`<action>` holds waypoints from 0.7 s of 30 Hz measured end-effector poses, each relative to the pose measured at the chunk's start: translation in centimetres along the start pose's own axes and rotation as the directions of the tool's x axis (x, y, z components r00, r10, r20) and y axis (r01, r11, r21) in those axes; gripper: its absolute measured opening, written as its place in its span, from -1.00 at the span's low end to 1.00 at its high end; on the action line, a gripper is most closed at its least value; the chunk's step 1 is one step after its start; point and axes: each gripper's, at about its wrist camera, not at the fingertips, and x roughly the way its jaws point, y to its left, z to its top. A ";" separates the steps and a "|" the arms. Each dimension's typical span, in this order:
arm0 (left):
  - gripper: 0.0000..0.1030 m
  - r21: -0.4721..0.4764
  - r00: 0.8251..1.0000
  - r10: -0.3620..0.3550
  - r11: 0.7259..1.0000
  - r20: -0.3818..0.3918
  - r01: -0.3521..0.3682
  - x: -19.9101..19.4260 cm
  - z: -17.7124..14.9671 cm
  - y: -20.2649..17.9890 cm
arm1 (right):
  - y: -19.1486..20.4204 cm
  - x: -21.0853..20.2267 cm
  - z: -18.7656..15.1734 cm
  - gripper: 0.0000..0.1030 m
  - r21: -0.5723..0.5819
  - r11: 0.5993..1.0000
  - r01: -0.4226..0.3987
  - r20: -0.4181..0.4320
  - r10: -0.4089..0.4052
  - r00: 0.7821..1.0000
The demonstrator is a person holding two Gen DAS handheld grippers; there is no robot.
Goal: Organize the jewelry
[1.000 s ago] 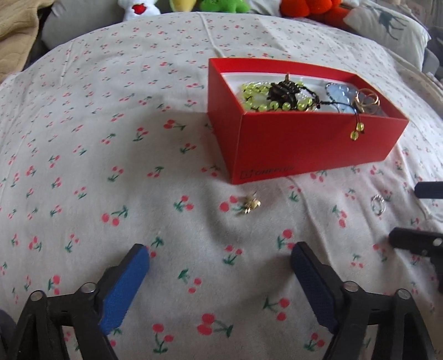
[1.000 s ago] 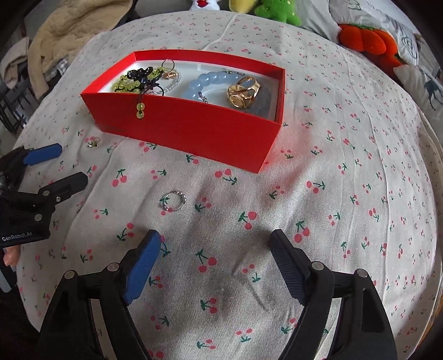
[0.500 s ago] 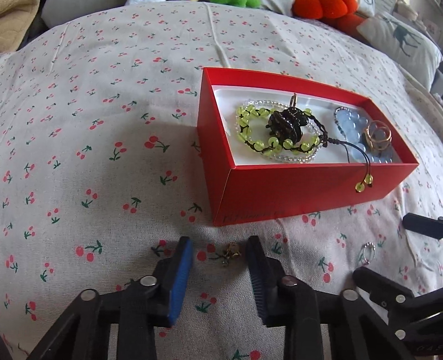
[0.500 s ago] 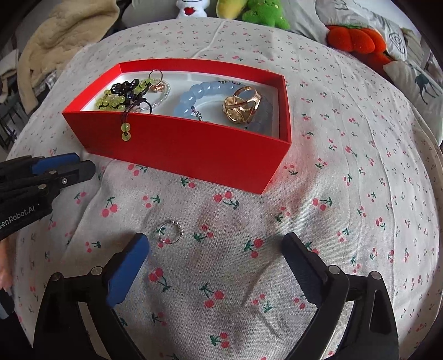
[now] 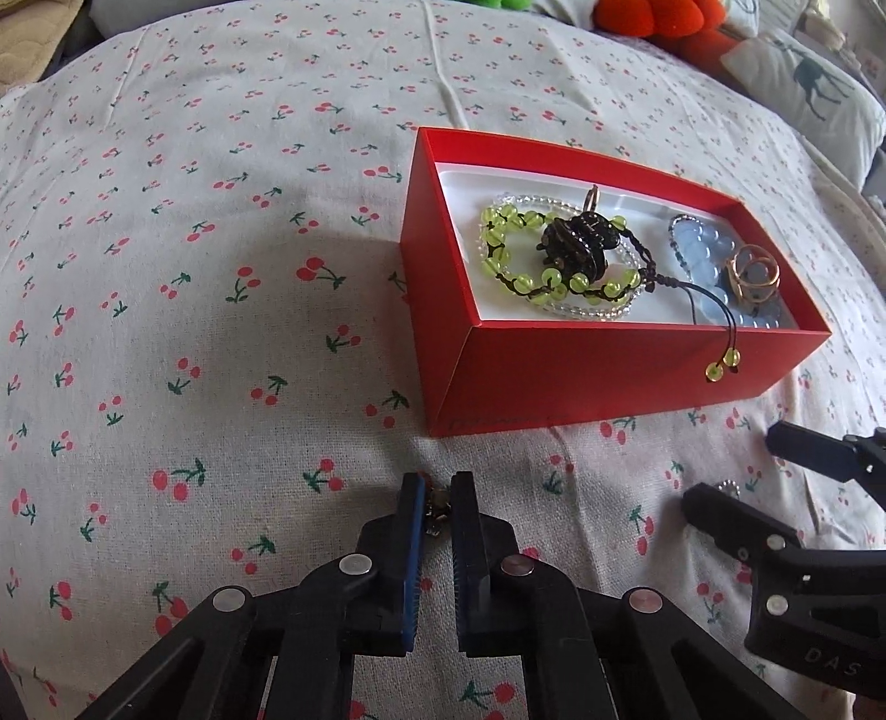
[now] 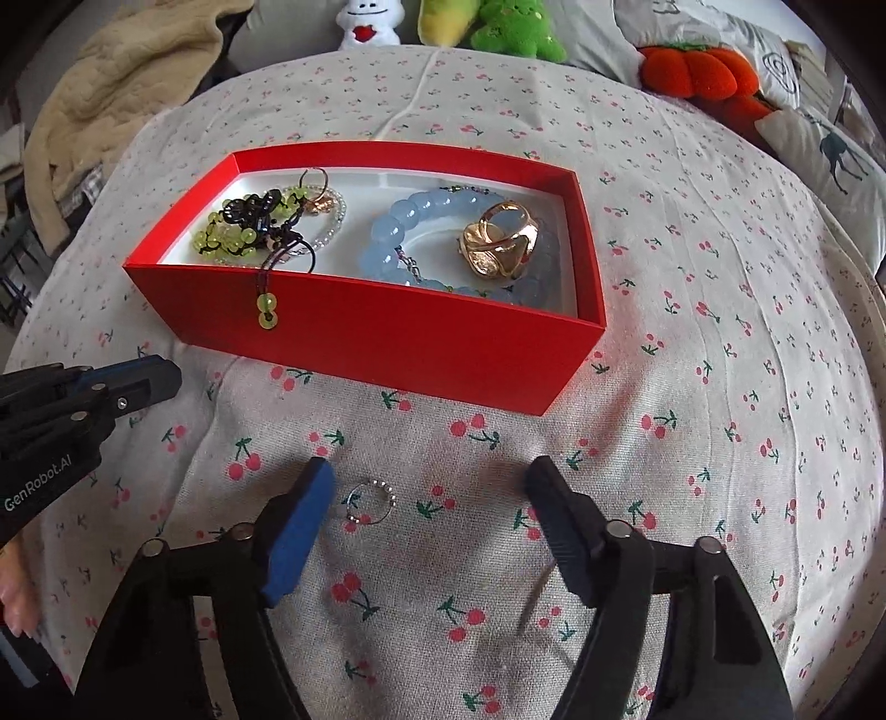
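On the cherry-print cloth my left gripper (image 5: 437, 493) is shut on a small gold charm (image 5: 436, 512), just in front of the red box (image 5: 609, 382). My right gripper (image 6: 429, 476) stands low over the cloth with its jaws closing. A silver beaded ring (image 6: 372, 501) lies between them, close to the blue-padded left finger (image 6: 299, 526), and neither pad touches it. The red box (image 6: 387, 338) holds a green bead bracelet (image 6: 227, 238) on black cord, a blue bead bracelet (image 6: 410, 216) and a large gold ring (image 6: 498, 243). Two green beads (image 6: 267, 311) hang over its front wall.
Plush toys (image 6: 498, 27) and an orange cushion (image 6: 692, 69) line the far edge of the bed. A beige blanket (image 6: 122, 88) lies far left, and a deer-print pillow (image 6: 830, 160) far right. My left gripper (image 6: 149, 382) shows at the left of the right wrist view.
The left jaws came down around the gold charm and closed on it. The right gripper lowered over the silver ring; its jaws widened, then began narrowing.
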 end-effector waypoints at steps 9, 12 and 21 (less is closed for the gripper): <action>-0.93 -0.006 1.000 -0.004 1.000 -0.004 0.004 -0.2 -0.3 -0.1 | 0.6 -0.8 0.3 -0.69 -0.032 0.998 -0.053 -0.014 0.053 0.998; -0.93 -0.007 1.000 -0.006 1.000 -0.008 0.006 -0.3 -0.4 -0.2 | 0.4 -1.1 0.3 -0.83 -0.026 0.998 -0.064 -0.009 0.064 0.998; -0.93 -0.007 1.000 -0.006 1.000 -0.011 0.006 -0.4 -0.5 -0.2 | -0.4 -3.0 0.8 -0.98 0.011 0.994 -0.109 0.019 0.108 0.994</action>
